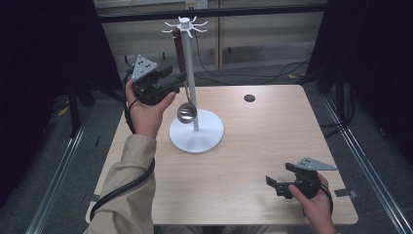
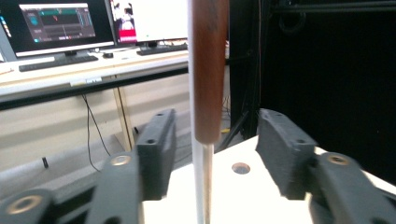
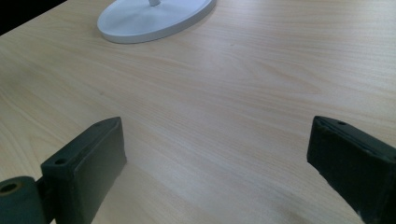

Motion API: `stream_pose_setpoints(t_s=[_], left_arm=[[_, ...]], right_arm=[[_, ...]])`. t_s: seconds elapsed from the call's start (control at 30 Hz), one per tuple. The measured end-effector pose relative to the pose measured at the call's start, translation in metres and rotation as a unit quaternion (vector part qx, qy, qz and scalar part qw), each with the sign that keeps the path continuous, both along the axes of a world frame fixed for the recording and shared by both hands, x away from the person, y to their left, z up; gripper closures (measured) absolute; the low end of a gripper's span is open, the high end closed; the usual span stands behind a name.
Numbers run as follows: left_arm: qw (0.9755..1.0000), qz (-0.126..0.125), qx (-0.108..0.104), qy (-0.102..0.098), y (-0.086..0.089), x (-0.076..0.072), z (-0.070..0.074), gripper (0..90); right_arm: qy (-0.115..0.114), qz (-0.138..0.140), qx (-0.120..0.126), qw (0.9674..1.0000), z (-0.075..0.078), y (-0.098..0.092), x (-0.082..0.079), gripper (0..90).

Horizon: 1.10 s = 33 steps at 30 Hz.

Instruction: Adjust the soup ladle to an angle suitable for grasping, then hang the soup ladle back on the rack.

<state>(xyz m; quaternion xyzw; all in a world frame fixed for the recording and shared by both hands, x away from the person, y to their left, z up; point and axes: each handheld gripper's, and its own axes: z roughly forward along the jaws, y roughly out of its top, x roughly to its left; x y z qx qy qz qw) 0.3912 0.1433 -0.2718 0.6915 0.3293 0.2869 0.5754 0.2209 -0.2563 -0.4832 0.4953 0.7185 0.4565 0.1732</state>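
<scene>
A white rack [image 1: 191, 73] with hooks at its top stands on a round base [image 1: 197, 131] on the wooden table [image 1: 272, 131]. From one hook hangs a ladle with a brown wooden handle [image 1: 179, 48] and a steel bowl [image 1: 186, 113]. My left gripper [image 1: 178, 80] is raised beside the rack, level with the handle's lower end. In the left gripper view the handle [image 2: 208, 70] stands between the fingers [image 2: 156, 149] with a gap on each side, so the left gripper [image 2: 217, 116] is open. My right gripper [image 1: 280, 174] rests low at the table's front right, open and empty [image 3: 215, 140], facing the base [image 3: 154, 16].
A small black round cap [image 1: 249, 98] sits in the tabletop behind the rack. Beyond the table's far edge are cables on the floor [image 1: 253, 73] and dark frame posts. A desk with monitors [image 2: 60, 23] and a keyboard stands farther off.
</scene>
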Motion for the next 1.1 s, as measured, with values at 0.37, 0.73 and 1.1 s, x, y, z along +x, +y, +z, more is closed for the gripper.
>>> stream_pose_setpoints(t_s=[0.37,0.73,1.1], left_arm=[[0.9999,-0.006,-0.003,0.011,0.000,-0.006,-0.016,25.7],[0.9995,-0.012,0.005,0.029,0.005,-0.011,-0.033,20.3],[0.9991,-0.017,0.001,0.039,0.010,-0.018,-0.051,18.9]], right_arm=[[-0.003,0.003,-0.004,1.0000,0.002,0.002,0.000,4.0],[0.003,0.002,-0.005,1.0000,-0.001,0.000,-0.003,4.0],[-0.002,-0.004,-0.005,1.0000,0.003,-0.003,-0.008,4.1]])
